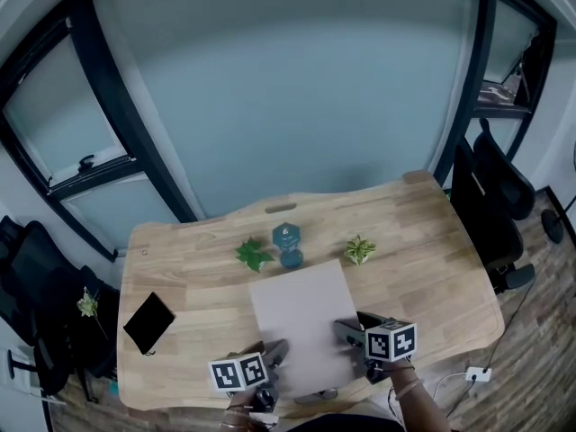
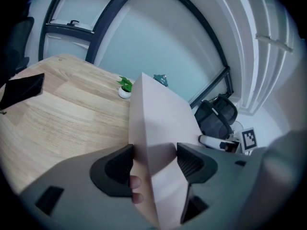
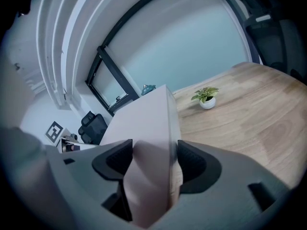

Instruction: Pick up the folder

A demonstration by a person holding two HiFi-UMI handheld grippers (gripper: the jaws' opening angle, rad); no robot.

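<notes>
A pale pinkish-grey folder (image 1: 301, 318) is held over the front middle of the wooden table (image 1: 432, 241). My left gripper (image 1: 273, 354) is shut on its near left corner, and my right gripper (image 1: 349, 333) is shut on its near right edge. In the left gripper view the folder (image 2: 158, 114) rises between the dark pads (image 2: 120, 166) of the left gripper (image 2: 154, 163), bent, with a person's fingertips under it. In the right gripper view the folder (image 3: 144, 119) stands edge-on inside the right gripper (image 3: 149, 159), clear of the tabletop.
Behind the folder stand two small potted plants (image 1: 254, 254) (image 1: 360, 249) and a blue-green ornament (image 1: 287, 244). A flat black item (image 1: 148, 322) lies at the table's left. Black office chairs (image 1: 490, 196) (image 1: 36, 304) flank the table, and a glass wall runs behind it.
</notes>
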